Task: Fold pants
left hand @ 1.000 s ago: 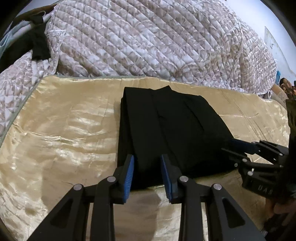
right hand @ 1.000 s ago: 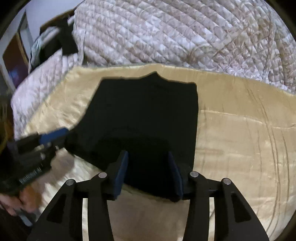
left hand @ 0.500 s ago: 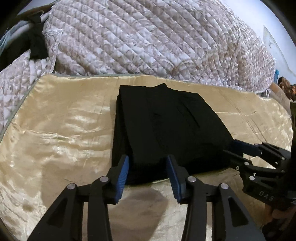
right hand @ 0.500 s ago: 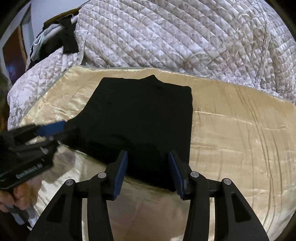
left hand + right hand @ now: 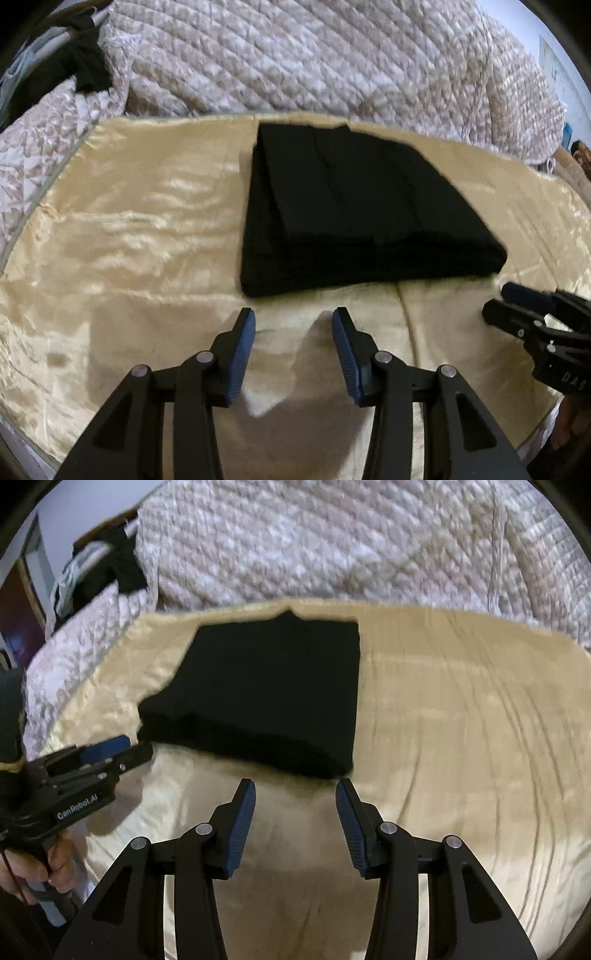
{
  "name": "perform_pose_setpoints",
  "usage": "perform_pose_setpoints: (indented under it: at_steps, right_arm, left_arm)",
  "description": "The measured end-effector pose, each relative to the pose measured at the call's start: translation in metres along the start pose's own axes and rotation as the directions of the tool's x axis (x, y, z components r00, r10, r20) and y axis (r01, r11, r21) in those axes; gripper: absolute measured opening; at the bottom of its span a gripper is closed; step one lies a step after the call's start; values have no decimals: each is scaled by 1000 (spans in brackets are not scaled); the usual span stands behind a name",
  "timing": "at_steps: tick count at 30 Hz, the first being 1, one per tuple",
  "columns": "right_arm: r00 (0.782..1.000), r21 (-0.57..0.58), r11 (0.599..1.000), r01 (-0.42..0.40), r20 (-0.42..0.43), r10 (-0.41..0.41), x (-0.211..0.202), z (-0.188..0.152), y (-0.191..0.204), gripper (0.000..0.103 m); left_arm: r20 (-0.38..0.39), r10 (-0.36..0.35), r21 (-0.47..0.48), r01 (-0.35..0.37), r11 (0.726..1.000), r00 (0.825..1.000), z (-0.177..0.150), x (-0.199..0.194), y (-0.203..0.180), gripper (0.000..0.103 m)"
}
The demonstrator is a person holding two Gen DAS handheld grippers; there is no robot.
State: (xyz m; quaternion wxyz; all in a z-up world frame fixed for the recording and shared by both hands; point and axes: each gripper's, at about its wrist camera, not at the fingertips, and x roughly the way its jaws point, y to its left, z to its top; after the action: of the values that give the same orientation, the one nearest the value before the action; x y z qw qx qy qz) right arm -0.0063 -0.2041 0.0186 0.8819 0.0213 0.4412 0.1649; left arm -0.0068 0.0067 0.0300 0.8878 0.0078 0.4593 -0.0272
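Both left gripper point(image 5: 293, 328) and right gripper point(image 5: 295, 799) empty, jaws apart, near folded pants point(image 5: 354, 218); careless nudge could slide layers on slippery sheet point(image 5: 129, 221).

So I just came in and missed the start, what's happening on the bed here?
A person is folding pants with a handheld gripper in each hand. The black pants lie folded into a compact rectangle on the gold satin cover, in front of a quilted blanket. The left gripper and right gripper both hover just short of the near edge, jaws open and holding nothing. The fold looks finished.
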Motion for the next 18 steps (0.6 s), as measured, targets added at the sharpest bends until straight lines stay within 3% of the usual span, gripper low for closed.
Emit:
perform_pose_setpoints:
  at_steps: [6,18]
  right_arm:
    - [999,-29,999,28,-20,-29,6,-3,5,47]
    - [999,-60,997,40,-20,-42,8,-4,8,54]
  left_arm:
    - [6,16,-9,-16,1000,1000,0,0,2,56]
    - [3,23,-9,-23,1000,1000,1,2,5,62]
